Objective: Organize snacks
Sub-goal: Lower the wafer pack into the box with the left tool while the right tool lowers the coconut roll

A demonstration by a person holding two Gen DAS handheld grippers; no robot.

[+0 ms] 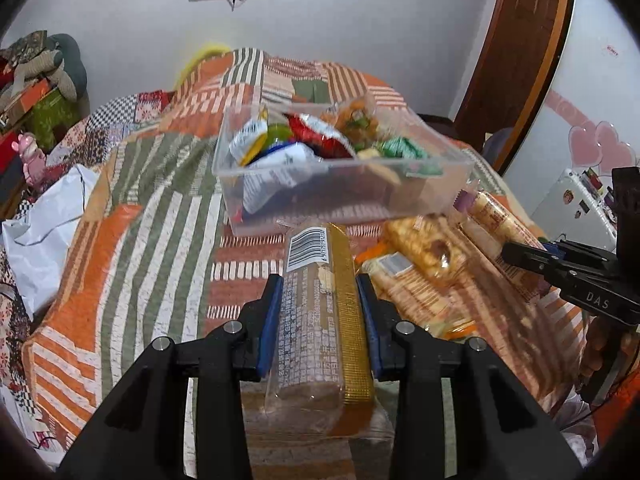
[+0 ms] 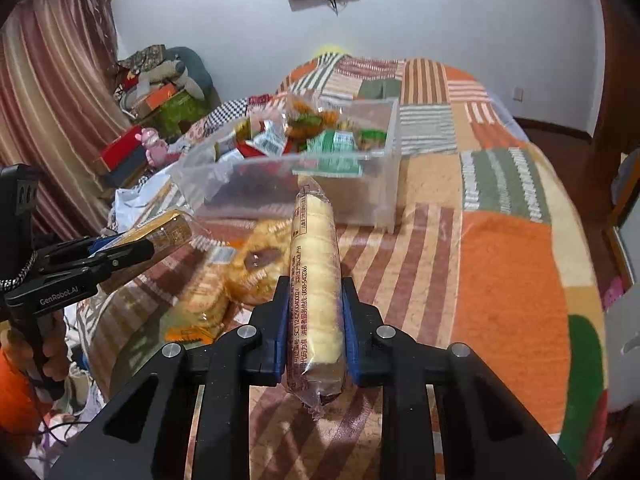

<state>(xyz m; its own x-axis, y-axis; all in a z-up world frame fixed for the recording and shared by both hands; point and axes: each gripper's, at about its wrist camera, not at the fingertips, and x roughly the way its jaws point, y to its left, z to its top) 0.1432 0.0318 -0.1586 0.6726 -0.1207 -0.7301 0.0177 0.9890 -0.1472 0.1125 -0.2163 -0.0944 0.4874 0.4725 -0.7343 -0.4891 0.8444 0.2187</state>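
- The left gripper is clenched on a gold-edged biscuit pack, its blue pads pressing both long sides, barcode end pointing toward the clear plastic box.
- The right gripper is clamped on a pale, clear-wrapped biscuit roll, which sticks out forward between the blue pads and ends just short of the box's near wall.
- The box sits on a bed under a patchwork quilt of orange, green and striped squares, and already holds a jumble of wrapped snacks.
- More loose snack packs lie on the quilt between the two grippers, just in front of the box.
- A white plastic bag lies at the bed's left edge.
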